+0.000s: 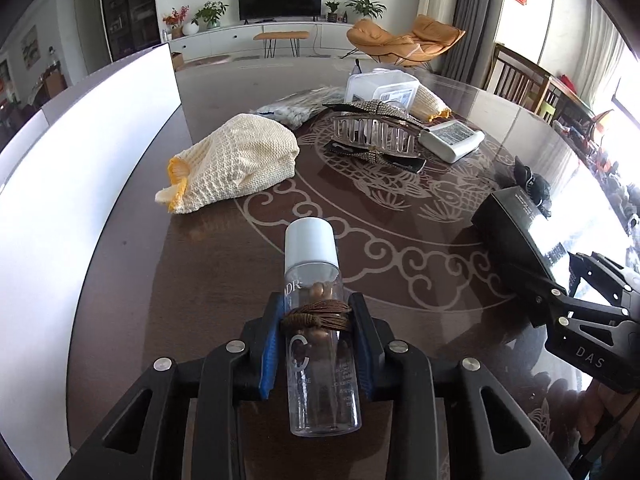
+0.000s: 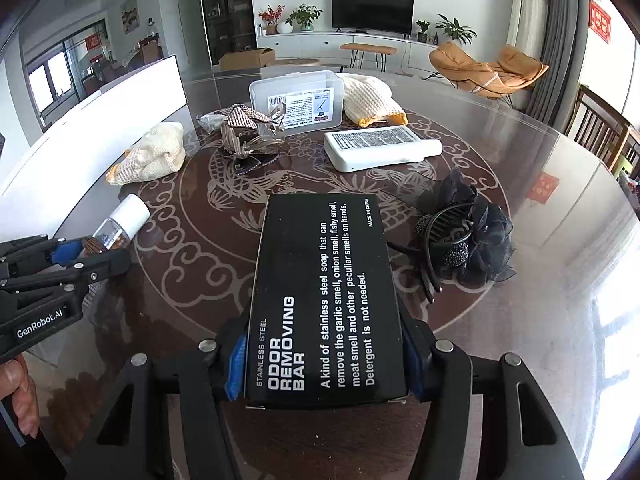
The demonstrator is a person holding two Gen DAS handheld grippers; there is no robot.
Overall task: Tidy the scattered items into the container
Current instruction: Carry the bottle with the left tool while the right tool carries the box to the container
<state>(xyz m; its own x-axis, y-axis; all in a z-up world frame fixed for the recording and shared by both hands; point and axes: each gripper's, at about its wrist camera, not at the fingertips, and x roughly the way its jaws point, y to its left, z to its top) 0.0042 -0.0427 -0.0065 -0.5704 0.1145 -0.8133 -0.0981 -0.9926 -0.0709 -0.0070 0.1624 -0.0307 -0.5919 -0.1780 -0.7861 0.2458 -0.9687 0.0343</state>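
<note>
left claw (image 1: pixel 316 344) tight on bottle (image 1: pixel 320 336)

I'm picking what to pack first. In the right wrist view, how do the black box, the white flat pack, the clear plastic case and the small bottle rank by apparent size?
1. Black box, though nearness inflates it.
2. Clear plastic case and white flat pack look alike, so I won't rank them.
3. Small bottle.

A clear plastic bottle (image 1: pixel 322 344) with a white cap, brown beads inside and a brown cord round its middle lies between blue pads; a black box (image 2: pixel 324 300) printed "ODOR REMOVING BAR" sits clamped face up above the table. Two cream knitted pouches (image 1: pixel 240 160) (image 2: pixel 370 100), a clear hair claw (image 1: pixel 374 130), a black flower clip (image 2: pixel 468 236), a white device (image 2: pixel 380 146) and a lidded translucent container (image 2: pixel 298 100) lie scattered on the dark patterned table (image 1: pixel 400 248).
</note>
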